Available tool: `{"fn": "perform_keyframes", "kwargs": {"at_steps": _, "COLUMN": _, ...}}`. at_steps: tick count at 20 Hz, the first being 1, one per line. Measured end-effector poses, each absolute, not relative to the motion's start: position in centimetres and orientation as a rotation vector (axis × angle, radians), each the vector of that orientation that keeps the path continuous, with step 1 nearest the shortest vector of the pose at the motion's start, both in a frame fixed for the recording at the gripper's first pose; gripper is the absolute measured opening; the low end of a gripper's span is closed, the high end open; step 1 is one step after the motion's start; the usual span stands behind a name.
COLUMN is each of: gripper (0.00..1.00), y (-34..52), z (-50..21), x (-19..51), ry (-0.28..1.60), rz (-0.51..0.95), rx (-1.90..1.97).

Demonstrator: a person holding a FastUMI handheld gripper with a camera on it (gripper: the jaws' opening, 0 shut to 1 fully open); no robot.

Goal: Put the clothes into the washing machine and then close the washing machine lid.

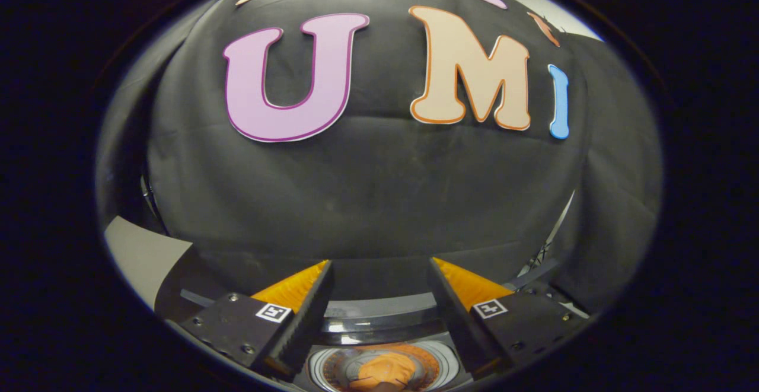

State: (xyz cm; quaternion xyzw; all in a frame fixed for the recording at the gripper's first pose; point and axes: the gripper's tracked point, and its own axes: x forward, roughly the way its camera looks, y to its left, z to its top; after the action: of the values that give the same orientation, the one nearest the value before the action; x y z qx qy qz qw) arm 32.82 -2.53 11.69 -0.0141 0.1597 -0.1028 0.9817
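Note:
My gripper [379, 270] hangs open above the washing machine [379, 308], with nothing between its fingers. Below and between the fingers I see the machine's round drum opening [382, 368]. An orange piece of clothing [382, 373] lies inside the drum. The back rim of the machine curves just beyond the fingers. I cannot make out the lid from here.
The booth's black cloth wall [379, 190] rises close behind the machine. A pale panel [139, 255] shows off to the left of the fingers, and thin cables or rods [548, 244] hang at the right.

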Motion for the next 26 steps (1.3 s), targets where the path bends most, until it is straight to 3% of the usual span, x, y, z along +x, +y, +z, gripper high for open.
{"fn": "perform_keyframes", "kwargs": {"at_steps": 26, "gripper": 0.96, "y": -3.15, "z": 10.85, "x": 32.60, "ry": 0.359, "rz": -0.261, "rx": -0.034}}
